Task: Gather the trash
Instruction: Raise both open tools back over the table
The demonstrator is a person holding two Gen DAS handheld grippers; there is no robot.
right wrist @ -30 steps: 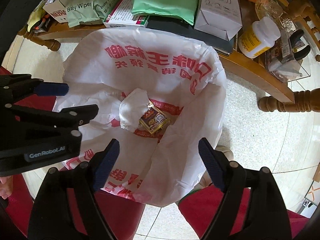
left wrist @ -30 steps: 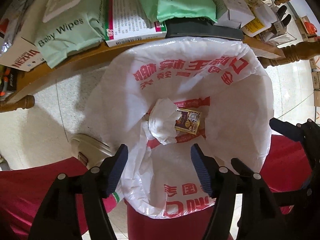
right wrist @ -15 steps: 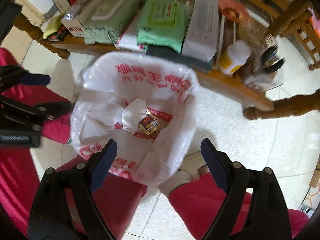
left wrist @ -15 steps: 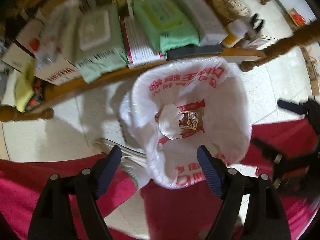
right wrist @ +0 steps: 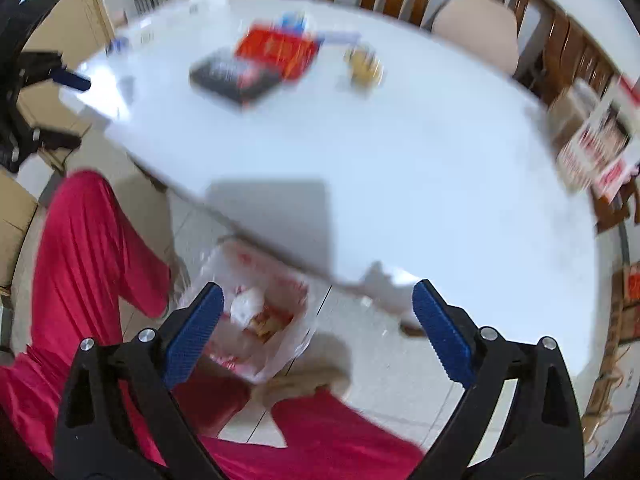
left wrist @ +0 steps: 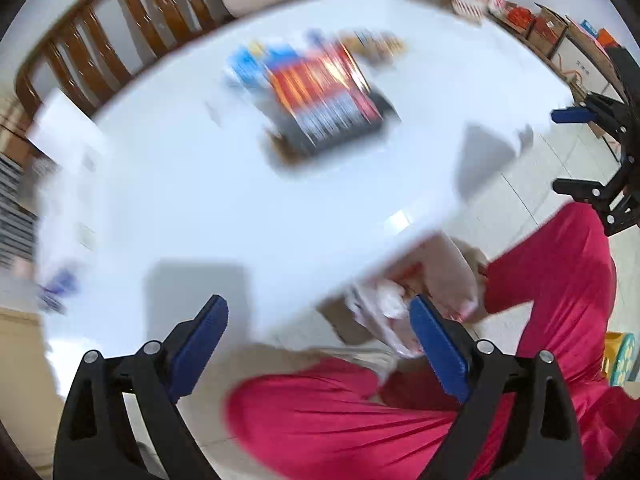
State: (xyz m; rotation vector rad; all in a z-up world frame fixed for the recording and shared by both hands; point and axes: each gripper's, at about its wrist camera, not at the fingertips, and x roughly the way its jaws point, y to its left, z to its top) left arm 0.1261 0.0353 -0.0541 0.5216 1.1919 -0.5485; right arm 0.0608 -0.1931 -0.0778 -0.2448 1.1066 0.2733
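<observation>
Both tongs [left wrist: 320, 344] [right wrist: 316, 320] wide, crinkly plastic bag [right wrist: 256, 316], smooth white table [right wrist: 400, 160]

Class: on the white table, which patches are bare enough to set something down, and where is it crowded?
Table: the wide near and middle stretch, from the near edge up to the red packet and dark box, looks bare. The right part toward the printed bag looks free too. The far end is crowded: packet, box and yellow item cluster there. Blur hides small things.
</observation>
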